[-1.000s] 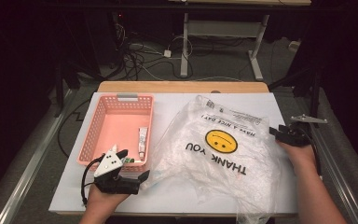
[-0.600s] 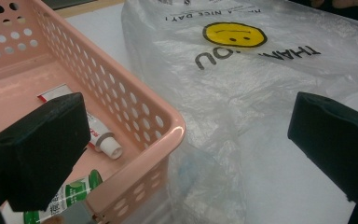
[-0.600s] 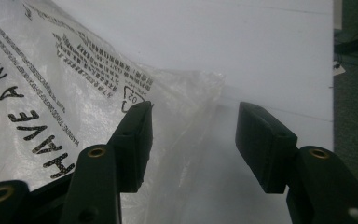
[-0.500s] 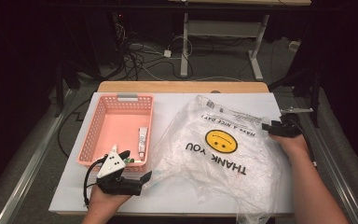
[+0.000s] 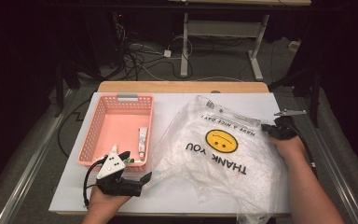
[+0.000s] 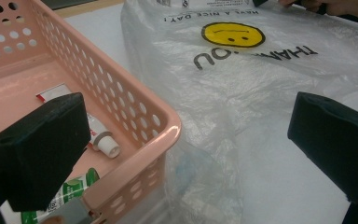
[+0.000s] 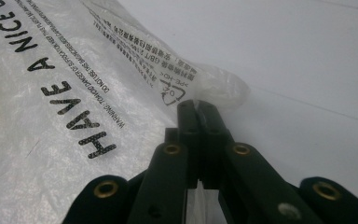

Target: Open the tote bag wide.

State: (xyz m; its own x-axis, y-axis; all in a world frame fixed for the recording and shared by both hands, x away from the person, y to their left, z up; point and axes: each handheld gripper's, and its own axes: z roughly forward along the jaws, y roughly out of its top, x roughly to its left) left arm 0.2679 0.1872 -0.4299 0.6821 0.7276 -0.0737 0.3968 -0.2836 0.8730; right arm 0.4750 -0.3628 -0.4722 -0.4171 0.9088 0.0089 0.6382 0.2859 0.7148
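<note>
Lying crumpled across the right half of the white counter [image 5: 74, 186], the clear plastic bag [image 5: 223, 154] with its yellow smiley and "THANK YOU" print is judged to be very light, limp and slippery; no shape of its own is kept, and the film is likely to slide, billow or stretch when pulled. It can probably be torn if snagged on a claw tip.

At the right of the high view, the right claw [image 5: 279, 129] is seen at the bag's far right edge; its jaws have just been closing and now stand fully together, with a fold of film near the printed warning text pinched between the tips [image 7: 196, 108] in the right gripper view. At the lower left, the left claw [image 5: 137, 179] is held wide open, nothing gripped, just beside the pink basket [image 5: 121, 99], in which a small tube [image 5: 142, 140] lies.

A doubled fold or the rim at the bag's mouth is judged the best hold, since a single layer would be expected to slip out.
</note>
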